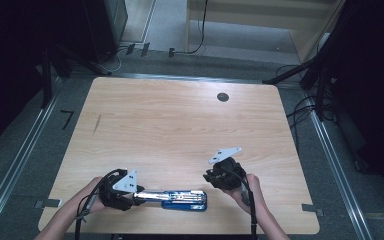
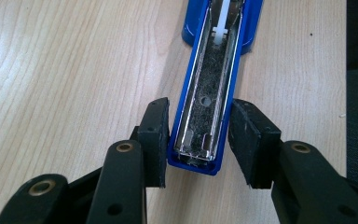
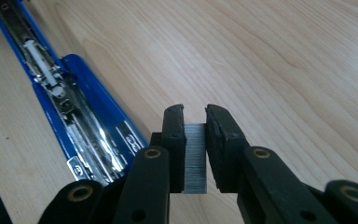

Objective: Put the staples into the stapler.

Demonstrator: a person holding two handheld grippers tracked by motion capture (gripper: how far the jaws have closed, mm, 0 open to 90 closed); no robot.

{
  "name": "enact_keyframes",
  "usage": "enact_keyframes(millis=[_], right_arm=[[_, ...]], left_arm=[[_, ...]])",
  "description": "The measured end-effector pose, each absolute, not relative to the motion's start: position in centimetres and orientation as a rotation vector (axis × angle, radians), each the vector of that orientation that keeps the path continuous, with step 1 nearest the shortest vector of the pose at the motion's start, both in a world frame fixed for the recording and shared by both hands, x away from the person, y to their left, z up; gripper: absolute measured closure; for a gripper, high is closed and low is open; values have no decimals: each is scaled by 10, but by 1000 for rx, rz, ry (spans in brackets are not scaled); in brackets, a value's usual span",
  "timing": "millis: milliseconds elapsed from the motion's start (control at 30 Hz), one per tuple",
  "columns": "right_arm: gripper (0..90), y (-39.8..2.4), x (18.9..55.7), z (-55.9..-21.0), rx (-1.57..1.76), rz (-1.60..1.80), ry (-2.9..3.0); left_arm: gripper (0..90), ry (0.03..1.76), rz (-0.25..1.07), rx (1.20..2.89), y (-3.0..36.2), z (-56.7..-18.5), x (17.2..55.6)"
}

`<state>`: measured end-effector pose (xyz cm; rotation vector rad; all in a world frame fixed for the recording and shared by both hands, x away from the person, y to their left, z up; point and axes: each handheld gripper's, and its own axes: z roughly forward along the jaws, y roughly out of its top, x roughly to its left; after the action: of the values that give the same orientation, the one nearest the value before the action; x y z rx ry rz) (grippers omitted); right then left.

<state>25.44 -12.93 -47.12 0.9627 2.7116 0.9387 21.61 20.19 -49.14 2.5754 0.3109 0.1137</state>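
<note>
While right gripper (image 3: 196,149) pinches staple strip (image 3: 196,158), left gripper (image 2: 198,140) jaws bracket opened stapler (image 2: 209,93) at table's (image 1: 180,115) 6 o'clock, left pad touching, right apart.

Dim high view, dark edges; gripper views brighter, near fingers soft.

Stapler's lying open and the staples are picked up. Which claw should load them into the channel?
Right. The right claw already grips the staple strip and hovers beside the open blue stapler. The left claw straddles the stapler's end, left pad touching, right pad slightly off, so it looks better placed to steady it.
</note>
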Motion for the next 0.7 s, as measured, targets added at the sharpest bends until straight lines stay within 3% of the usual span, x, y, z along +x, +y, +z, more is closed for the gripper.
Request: enact_keyframes(millis=[700], right_arm=[[793, -98, 241, -473, 600, 1022, 2861]], left_arm=[[597, 300, 116, 2578, 201, -492, 217]])
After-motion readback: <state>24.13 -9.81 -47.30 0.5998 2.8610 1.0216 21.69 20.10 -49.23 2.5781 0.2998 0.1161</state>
